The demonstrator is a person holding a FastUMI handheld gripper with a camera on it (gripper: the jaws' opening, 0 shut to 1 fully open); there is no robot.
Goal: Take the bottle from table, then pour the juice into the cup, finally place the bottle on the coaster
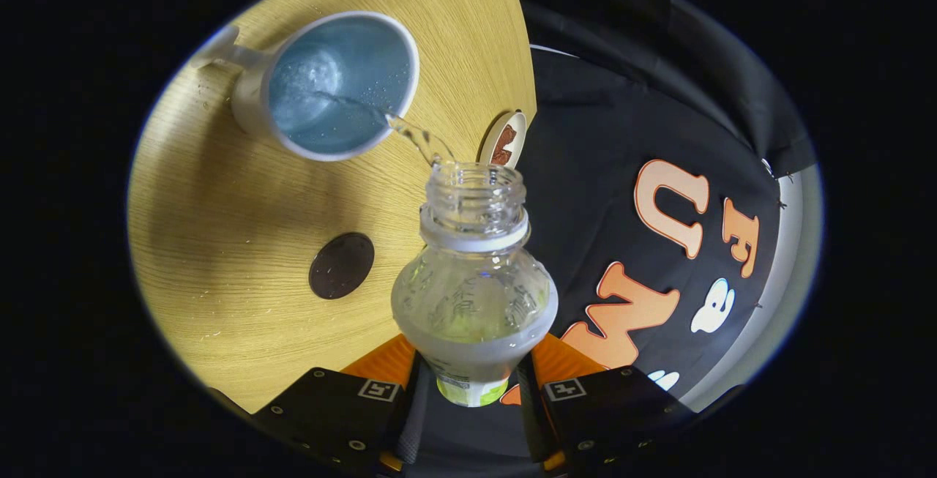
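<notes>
2 fingers of the tool (pixel 468 390) press on the lower body of the bottle (pixel 474 295), 1 on each side, so the tool is clamped on it. That bottle is clear plastic, uncapped, with a label at its base between the fingers, and it is tipped forward with its open neck pointing away from the tool. A thin clear stream (pixel 410 134) leaves the neck and arcs into the cup (pixel 333 86) just beyond. This cup is white with a blue inside, has a handle on its far side, holds some liquid and sits on the wooden desk (pixel 219 229). 1 dark round coaster (pixel 341 265) lies flat on the desk beside the bottle, apart from the cup. Another round coaster-like disc (pixel 504 139), pale with a brown picture, sits at the desk's edge beyond the bottle's neck.
</notes>
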